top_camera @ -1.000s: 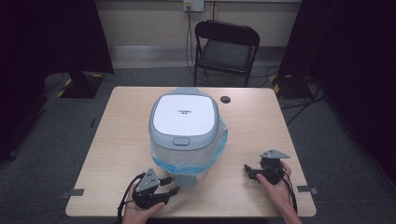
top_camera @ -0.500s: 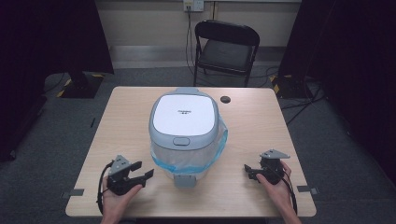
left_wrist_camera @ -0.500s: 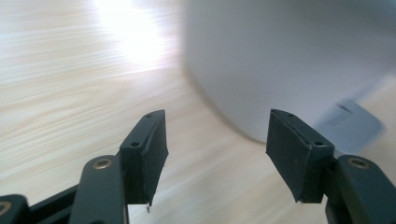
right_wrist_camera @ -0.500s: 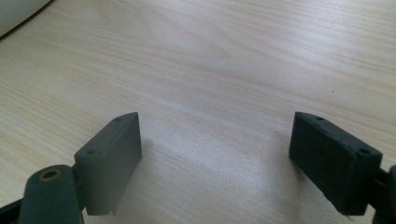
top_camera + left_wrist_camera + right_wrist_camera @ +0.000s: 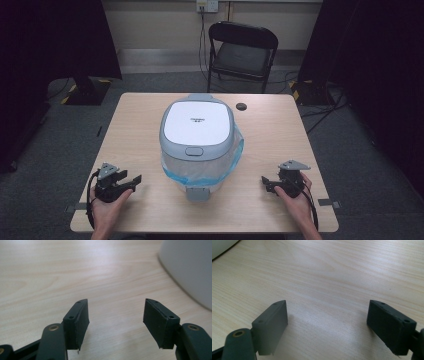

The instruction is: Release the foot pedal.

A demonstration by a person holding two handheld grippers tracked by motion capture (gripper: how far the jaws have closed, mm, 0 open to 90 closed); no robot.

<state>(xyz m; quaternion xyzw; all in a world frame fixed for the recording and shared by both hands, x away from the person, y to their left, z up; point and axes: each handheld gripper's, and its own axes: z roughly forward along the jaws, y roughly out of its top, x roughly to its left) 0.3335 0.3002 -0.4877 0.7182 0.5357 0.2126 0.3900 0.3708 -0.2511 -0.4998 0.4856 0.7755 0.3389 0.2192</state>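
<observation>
Grey-and-white lidded plastic trash bin (image 5: 198, 137) mid-bench, lid down, clear blue-edged liner bag (image 5: 226, 167) already fitted and spilling out under the rim. Left gripper (image 5: 131, 180) parked near the front-left corner, jaws apart, empty; right gripper (image 5: 266, 183) likewise at front-right, well apart from the bin. Looks essentially finished, nothing left but tidying the loose bag.

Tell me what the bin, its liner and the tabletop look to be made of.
Bin: likely moulded plastic, smooth grey rim and white lid with a soft sheen. Liner: thin translucent plastic film, blue-edged, wrinkled. Tabletop: pale wood or wood-look laminate, with grain lines and a matte finish.
</observation>
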